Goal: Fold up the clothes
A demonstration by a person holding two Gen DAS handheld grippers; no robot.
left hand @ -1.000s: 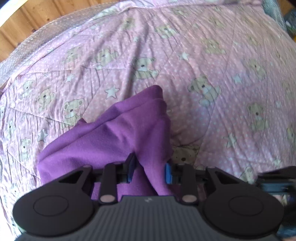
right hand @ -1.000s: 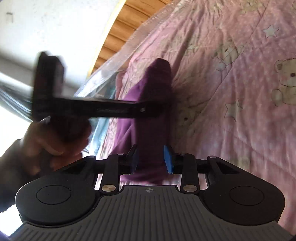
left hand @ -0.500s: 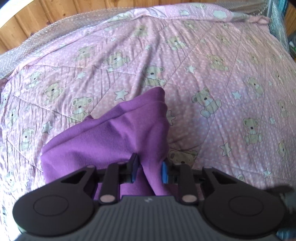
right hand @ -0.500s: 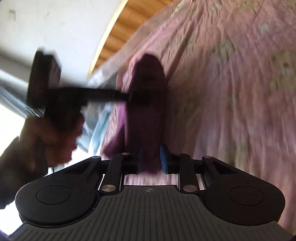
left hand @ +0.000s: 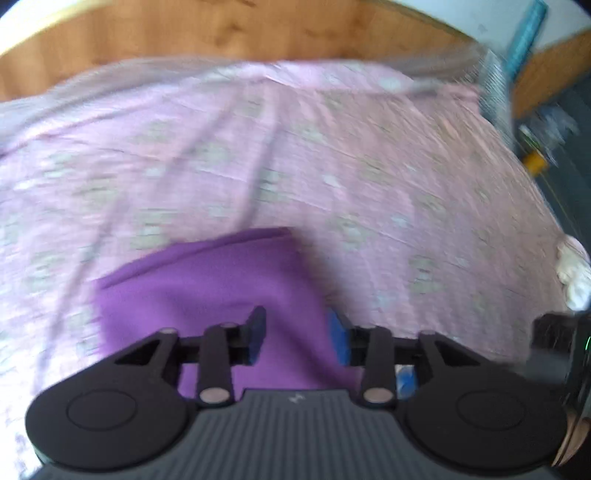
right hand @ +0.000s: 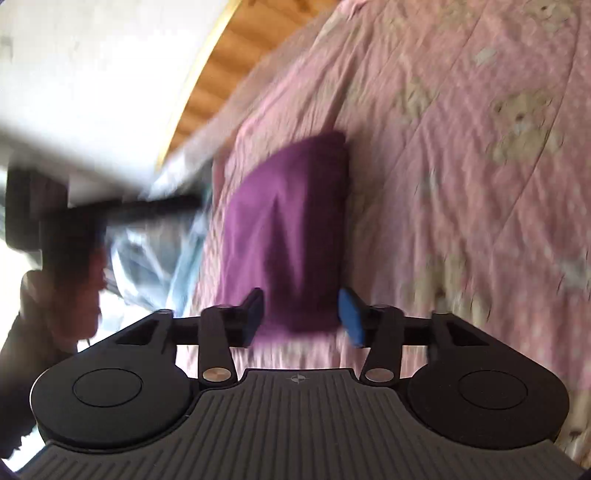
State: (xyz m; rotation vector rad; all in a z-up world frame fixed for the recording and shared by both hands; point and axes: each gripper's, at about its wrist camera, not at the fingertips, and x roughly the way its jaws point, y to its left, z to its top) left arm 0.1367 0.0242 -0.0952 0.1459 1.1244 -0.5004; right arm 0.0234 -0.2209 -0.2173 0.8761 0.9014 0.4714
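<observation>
A purple cloth [left hand: 221,280] lies folded in a flat rectangle on the pink teddy-bear bedspread [left hand: 388,177]. My left gripper [left hand: 297,334] hovers over its near right part. Its jaws are opening and the blue pads [left hand: 338,338] stand clear of the fabric. In the right wrist view the same purple cloth [right hand: 288,221] lies just beyond my right gripper [right hand: 303,315]. Those jaws are opening too, and the cloth's near edge shows in the gap, gripped by neither pad. The left gripper [right hand: 55,221], held in a hand [right hand: 48,306], is blurred at the left.
A wooden headboard [left hand: 221,33] runs along the bed's far side. A small white cloth [left hand: 574,273] lies at the bed's right edge. Clear plastic sheeting [right hand: 155,258] hangs beside the mattress. The right gripper's body [left hand: 561,350] sits close at the right.
Both grippers have let go of the purple cloth and their jaws have widened. The left gripper has risen and drawn back. The cloth now lies flat on the bedspread.
</observation>
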